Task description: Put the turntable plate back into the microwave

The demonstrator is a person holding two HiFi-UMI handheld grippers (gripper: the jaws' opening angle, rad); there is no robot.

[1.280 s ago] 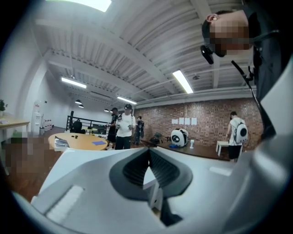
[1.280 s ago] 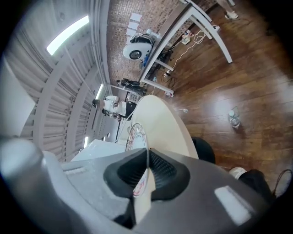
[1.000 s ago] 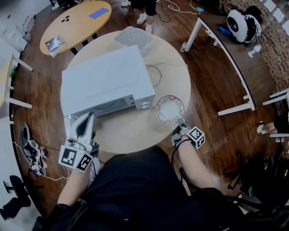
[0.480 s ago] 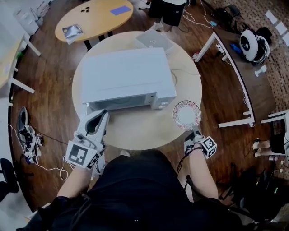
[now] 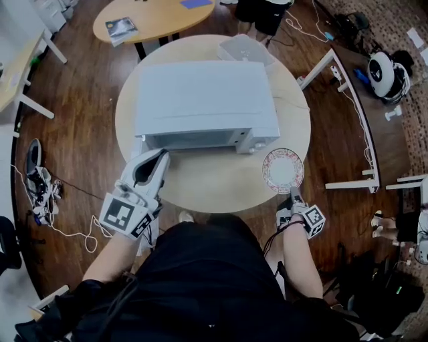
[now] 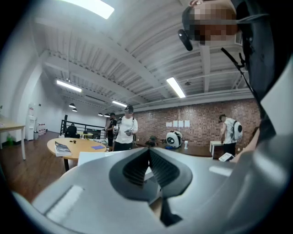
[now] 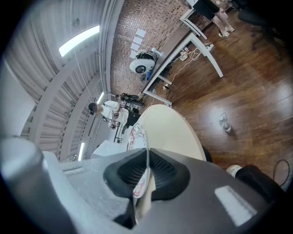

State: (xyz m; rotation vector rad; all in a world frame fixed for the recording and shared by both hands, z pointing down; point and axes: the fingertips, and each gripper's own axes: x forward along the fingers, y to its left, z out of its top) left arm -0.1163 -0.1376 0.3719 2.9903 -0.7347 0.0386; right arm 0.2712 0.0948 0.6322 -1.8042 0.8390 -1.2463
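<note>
A white microwave (image 5: 204, 97) stands on the round pale table (image 5: 221, 180), its front facing me. The turntable plate (image 5: 282, 169), white with a red patterned rim, hangs over the table's right side just off the microwave's front right corner. My right gripper (image 5: 292, 192) is shut on its near rim. In the right gripper view the plate (image 7: 137, 135) stands edge-on between the pads of my right gripper (image 7: 147, 160). My left gripper (image 5: 160, 155) sits at the microwave's front left, jaws shut on nothing; its tips (image 6: 149, 150) meet. I cannot tell whether the door is open.
A flat white box (image 5: 244, 48) lies on the table behind the microwave. A second wooden table (image 5: 154, 20) with a booklet (image 5: 124, 28) stands beyond. A white-framed desk (image 5: 341, 100) is at the right. Shoes and cables (image 5: 37, 180) lie on the floor at the left.
The head view has swung, so everything sits further right. My left gripper has slid a little right along the microwave's front. My right gripper has lifted the plate slightly.
</note>
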